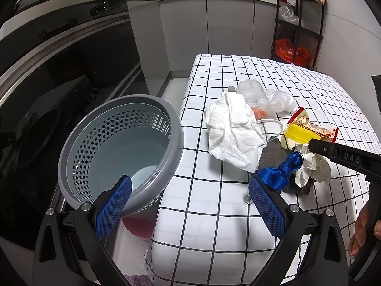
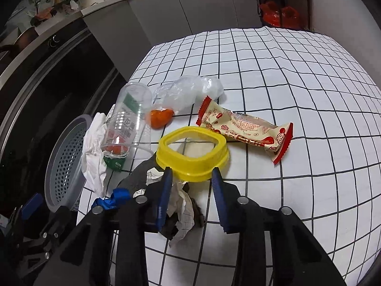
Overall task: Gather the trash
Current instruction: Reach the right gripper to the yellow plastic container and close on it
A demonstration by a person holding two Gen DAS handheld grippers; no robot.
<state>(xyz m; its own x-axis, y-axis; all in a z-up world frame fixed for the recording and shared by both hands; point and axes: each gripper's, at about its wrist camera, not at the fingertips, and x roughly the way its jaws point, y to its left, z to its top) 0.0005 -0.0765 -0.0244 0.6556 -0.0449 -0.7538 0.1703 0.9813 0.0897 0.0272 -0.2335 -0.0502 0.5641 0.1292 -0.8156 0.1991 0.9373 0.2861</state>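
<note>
Right wrist view: right tongs (image 2: 190, 176) sit low centre, blue pads clenched on the near rim of the yellow ring (image 2: 193, 152), crumpled paper (image 2: 181, 200) just below. Beyond lie a snack wrapper (image 2: 245, 131) and clear cup (image 2: 128, 121) on the checked tabletop (image 2: 297, 83). Left wrist view: left tongs (image 1: 190, 202) hang released between tabletop edge and grey basket (image 1: 119, 152) at lower left.

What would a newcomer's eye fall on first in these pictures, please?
Probably the bright yellow plastic ring in the litter on the white black-gridded tablecloth, with the right gripper closing around its near edge. Next, the red-and-cream snack wrapper beyond it, and the empty grey perforated plastic basket off the table's left edge.
</note>
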